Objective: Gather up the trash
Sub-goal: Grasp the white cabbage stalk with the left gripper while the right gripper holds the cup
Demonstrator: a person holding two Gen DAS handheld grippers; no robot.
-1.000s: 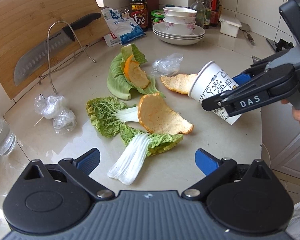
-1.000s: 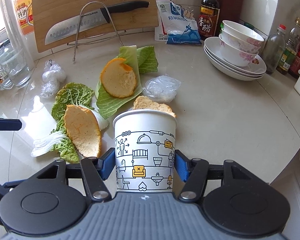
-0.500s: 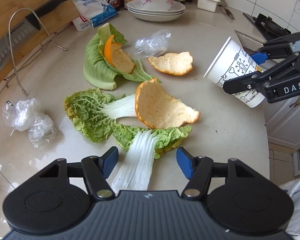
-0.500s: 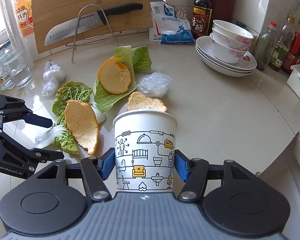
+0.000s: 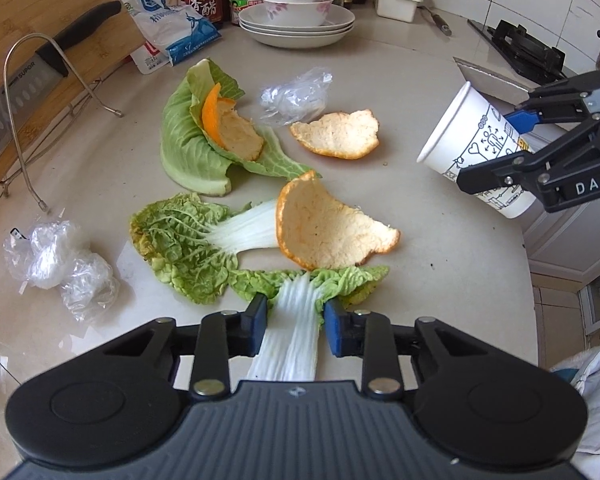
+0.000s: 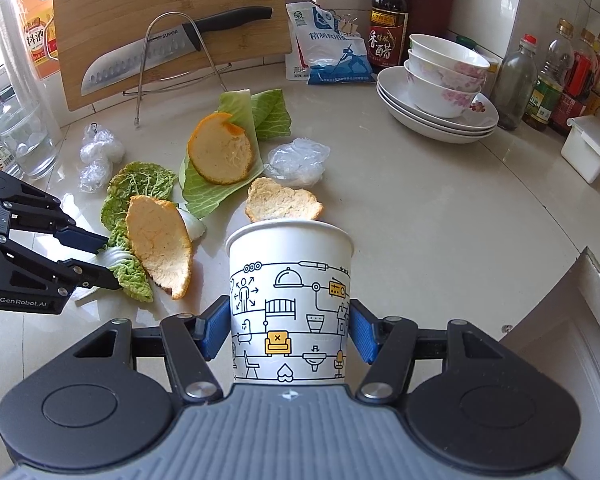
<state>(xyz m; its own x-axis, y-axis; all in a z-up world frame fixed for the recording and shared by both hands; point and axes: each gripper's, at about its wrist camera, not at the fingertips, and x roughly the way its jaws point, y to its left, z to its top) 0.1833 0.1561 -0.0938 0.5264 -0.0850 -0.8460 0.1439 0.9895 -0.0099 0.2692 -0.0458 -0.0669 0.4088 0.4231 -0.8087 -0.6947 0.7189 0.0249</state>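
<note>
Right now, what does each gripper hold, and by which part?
Left gripper: cabbage leaf, jaws closing on its white stalk. Right gripper: paper cup, by its sides.

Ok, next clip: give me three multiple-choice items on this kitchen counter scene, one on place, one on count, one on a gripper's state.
1. Where does the steel kitchen knife rest?
A on the wooden cutting board
B in the bowls
C inside the cup

2. How many orange peel pieces lie on the counter?
A one
B three
C five

3. What does the right gripper hold?
A nothing
B a leaf
C the white printed paper cup

Answers: 1 A, blade lies against the board; 2 B, three separate peels show; 3 C, pads press the cup's sides.
</note>
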